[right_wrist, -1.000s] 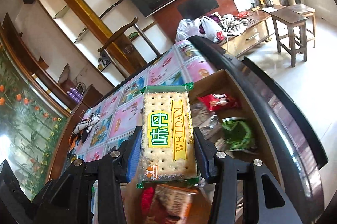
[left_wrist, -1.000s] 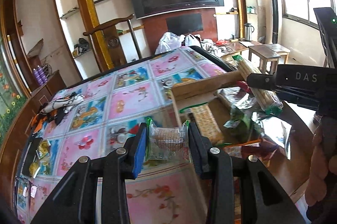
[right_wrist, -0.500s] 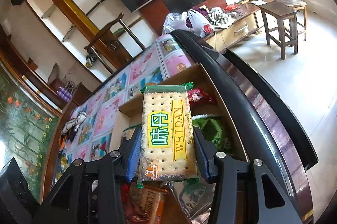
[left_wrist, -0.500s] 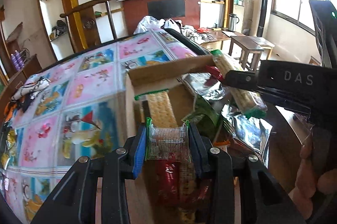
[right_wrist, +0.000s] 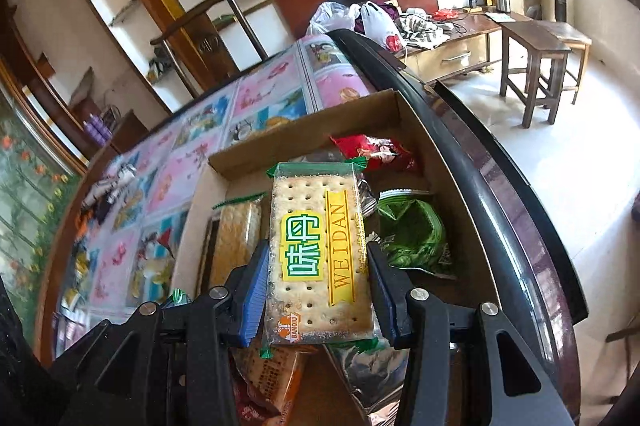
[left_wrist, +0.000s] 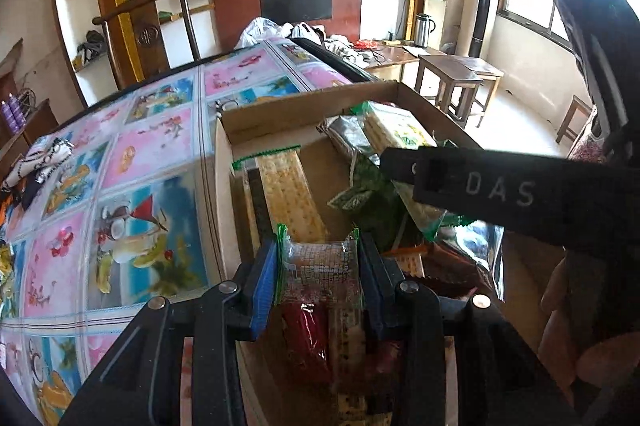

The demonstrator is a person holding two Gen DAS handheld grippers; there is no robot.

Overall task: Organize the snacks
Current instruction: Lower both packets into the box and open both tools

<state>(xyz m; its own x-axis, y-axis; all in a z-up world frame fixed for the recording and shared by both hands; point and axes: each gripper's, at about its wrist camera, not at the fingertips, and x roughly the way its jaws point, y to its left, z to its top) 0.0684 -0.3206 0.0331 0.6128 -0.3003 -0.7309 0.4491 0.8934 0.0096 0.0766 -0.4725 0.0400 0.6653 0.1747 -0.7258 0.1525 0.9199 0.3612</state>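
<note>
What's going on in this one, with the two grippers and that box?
A person is sorting snacks into a shallow cardboard box on a table with a picture-tile cover. The right gripper is shut on a WEIDAN cracker pack, held over the box. The left gripper is shut on a small clear packet, also over the box. Inside lie another cracker pack, a green bag and a red bag.

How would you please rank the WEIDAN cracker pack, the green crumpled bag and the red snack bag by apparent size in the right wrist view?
1. WEIDAN cracker pack, though nearest the camera.
2. Green crumpled bag.
3. Red snack bag, farthest back.
</note>
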